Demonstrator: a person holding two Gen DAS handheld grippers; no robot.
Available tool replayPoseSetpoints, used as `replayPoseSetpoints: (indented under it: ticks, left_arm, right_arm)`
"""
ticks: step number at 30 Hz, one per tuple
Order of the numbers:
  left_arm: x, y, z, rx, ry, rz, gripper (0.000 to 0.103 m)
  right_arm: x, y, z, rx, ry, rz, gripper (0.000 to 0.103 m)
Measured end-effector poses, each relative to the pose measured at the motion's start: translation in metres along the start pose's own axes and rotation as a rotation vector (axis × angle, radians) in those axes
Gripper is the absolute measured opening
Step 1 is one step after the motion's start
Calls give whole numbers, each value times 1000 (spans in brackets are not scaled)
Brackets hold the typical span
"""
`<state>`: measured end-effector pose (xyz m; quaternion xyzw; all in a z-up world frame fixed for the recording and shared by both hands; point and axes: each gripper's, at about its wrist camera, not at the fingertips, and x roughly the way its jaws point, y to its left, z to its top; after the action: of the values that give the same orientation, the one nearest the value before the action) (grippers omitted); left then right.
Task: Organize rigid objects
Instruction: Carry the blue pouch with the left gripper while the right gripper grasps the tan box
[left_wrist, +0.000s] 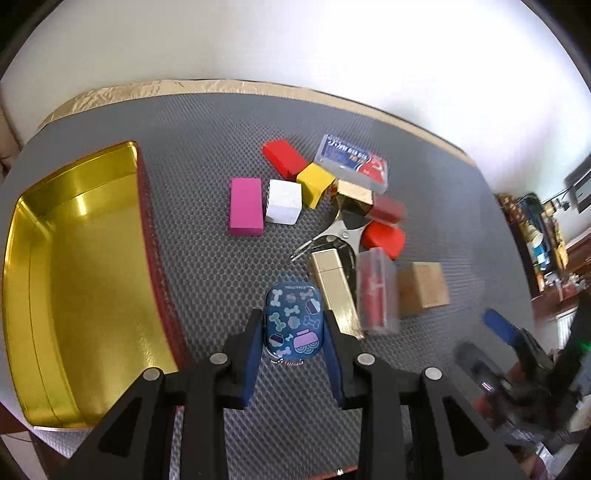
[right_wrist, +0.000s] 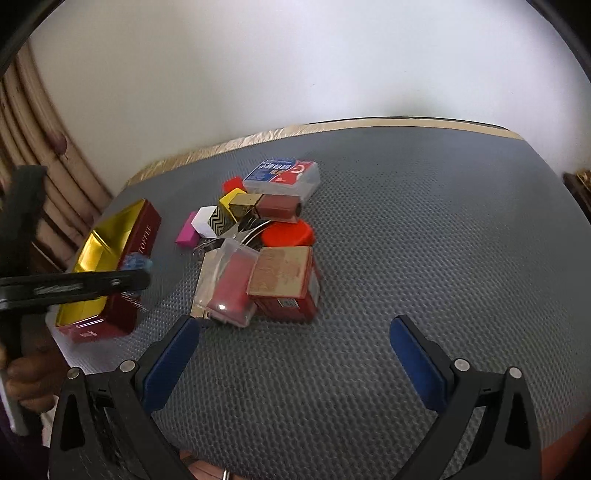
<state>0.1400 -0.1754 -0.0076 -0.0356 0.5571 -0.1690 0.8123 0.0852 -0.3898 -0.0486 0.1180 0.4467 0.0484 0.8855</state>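
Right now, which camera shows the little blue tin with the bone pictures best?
The left wrist view: the blue tin fills the centre, gripped between the fingers. The right wrist view shows only a blurred blue sliver behind the other tool.

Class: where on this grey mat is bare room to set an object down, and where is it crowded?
Bare mat stretches to the right of the pile, beyond the brown-topped red box, and in front of the open right gripper. A narrower strip lies between the gold-lined red tin and the pink block. The tin is empty. Crowded: the central cluster around the metal tongs.
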Motion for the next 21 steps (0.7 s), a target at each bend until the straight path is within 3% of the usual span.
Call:
replayPoseSetpoints:
  ticks: [11, 12, 13, 15, 21]
  left_arm:
    - [-11, 7, 5, -27, -39, -4, 31]
    - [-13, 9, 5, -33, -39, -3, 31]
    - [-16, 12, 4, -39, -40, -4, 31]
    - [-22, 19, 4, -53, -42, 2, 31]
    - [-46, 47, 8, -87, -67, 67, 31]
  right_arm:
    - [36, 4, 25, -9, 47, -48, 102]
    - [39, 5, 26, -12, 57, -55, 97]
    - [43, 6, 26, -17, 64, -63, 75]
    - [52, 7, 26, -25, 111, -66, 43]
    - [42, 3, 27, -26, 94, -59, 40]
